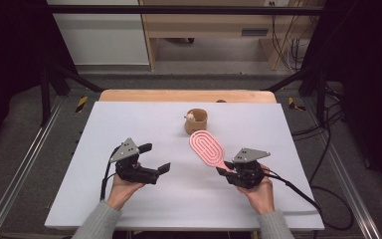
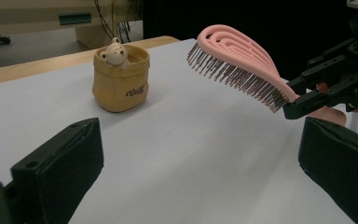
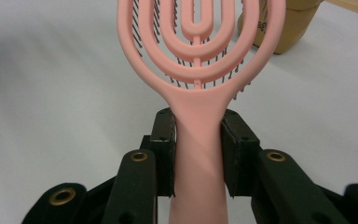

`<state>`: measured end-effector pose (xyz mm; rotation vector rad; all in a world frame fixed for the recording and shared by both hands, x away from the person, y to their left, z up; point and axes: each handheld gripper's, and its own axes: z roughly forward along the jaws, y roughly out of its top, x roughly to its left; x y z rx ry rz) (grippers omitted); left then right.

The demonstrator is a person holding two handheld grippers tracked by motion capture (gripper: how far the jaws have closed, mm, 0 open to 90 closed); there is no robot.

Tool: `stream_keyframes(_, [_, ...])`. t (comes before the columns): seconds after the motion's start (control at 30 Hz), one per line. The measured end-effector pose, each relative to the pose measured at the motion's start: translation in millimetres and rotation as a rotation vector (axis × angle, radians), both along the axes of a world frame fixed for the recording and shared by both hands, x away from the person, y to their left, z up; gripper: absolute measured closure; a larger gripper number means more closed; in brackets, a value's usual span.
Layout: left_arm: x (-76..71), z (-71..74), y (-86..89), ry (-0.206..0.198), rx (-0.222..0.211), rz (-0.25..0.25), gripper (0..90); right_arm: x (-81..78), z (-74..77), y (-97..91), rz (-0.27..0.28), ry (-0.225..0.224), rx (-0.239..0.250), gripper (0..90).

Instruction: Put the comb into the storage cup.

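Beyond the white table stand a light wooden shelf unit, grey floor and trailing cables.

Between the left gripper's wide-apart jaws lies bare white table. Ahead to its left stands a tan pouch; ahead right, the right gripper clamps a pink hairbrush, bristles down.

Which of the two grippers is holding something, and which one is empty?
The right gripper holds the pink hairbrush: its pads clamp the handle, bristles facing down. The left gripper is empty, with its jaws wide apart above the white table.
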<state>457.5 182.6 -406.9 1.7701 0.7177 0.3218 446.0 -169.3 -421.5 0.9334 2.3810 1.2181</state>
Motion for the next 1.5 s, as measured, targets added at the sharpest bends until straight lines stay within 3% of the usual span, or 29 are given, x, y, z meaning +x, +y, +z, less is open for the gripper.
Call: stream_keyframes(1.5, [13.9, 5.5, -45.5, 0.053, -0.007, -0.060, 0.0, -2.0, 1.2, 2.4, 0.015, -0.014, 0.002, 69.7])
